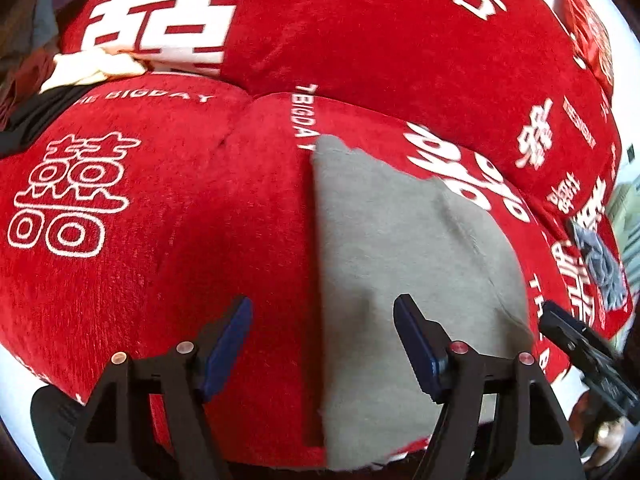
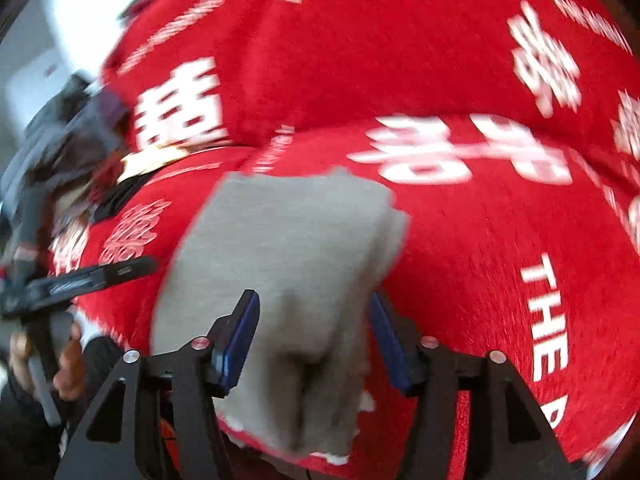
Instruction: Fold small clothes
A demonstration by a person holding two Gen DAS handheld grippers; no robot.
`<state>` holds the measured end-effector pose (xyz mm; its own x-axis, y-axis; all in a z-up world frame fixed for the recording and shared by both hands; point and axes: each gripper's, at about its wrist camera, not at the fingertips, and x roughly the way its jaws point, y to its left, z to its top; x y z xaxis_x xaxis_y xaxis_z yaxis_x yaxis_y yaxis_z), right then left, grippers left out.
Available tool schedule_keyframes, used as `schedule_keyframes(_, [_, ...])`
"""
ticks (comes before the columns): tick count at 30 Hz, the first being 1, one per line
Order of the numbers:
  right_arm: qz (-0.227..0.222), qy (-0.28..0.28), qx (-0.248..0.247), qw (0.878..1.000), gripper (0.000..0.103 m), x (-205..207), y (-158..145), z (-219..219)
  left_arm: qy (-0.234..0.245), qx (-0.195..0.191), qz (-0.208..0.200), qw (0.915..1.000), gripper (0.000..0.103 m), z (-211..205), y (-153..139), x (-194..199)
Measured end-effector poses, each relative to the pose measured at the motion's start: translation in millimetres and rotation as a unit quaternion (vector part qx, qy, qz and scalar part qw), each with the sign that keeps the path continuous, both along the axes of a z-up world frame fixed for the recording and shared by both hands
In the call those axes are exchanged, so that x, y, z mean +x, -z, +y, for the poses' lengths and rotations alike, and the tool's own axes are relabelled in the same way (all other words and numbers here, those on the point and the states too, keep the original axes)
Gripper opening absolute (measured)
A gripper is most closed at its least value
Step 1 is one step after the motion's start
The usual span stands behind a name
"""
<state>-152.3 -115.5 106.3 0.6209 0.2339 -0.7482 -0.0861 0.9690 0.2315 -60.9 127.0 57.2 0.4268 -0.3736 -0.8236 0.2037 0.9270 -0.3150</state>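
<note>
Grey cloth [image 1: 400, 264] flat on my red printed sofa cushion [image 1: 160, 208], left claw [image 1: 322, 344] spread, straddling its left edge, right claw [image 2: 314, 340] parted, cloth between, pads not pressing

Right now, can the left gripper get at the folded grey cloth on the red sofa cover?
Probably yes. The left gripper stands open right over the folded grey cloth, whose left edge lies between its fingers, with nothing in the way.
</note>
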Motion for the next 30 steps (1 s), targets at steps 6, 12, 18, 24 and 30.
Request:
schedule_keyframes(6, [0.023, -0.052, -0.065, 0.996, 0.065, -14, 25, 35, 0.033, 0.081, 0.015, 0.9960, 0.087, -36, 35, -18])
schedule_keyframes(12, [0.031, -0.028, 0.004, 0.999, 0.065, -39, 31, 3, 0.031, 0.052, 0.004, 0.9982, 0.094, -5, 20, -40])
schedule_keyframes(18, [0.012, -0.059, 0.028, 0.998, 0.065, -46, 32, 6, 0.147, 0.134, -0.021, 0.9797, 0.094, -16, 44, -102])
schedule_keyframes(24, [0.009, -0.092, 0.027, 0.995, 0.065, -40, 41, 21, 0.100, 0.159, -0.014, 0.9821, 0.094, -15, 59, -96])
schedule_keyframes(30, [0.005, -0.119, 0.020, 0.993, 0.052, -40, 50, 27, 0.059, 0.127, -0.005, 0.9901, 0.094, 1, 62, -92])
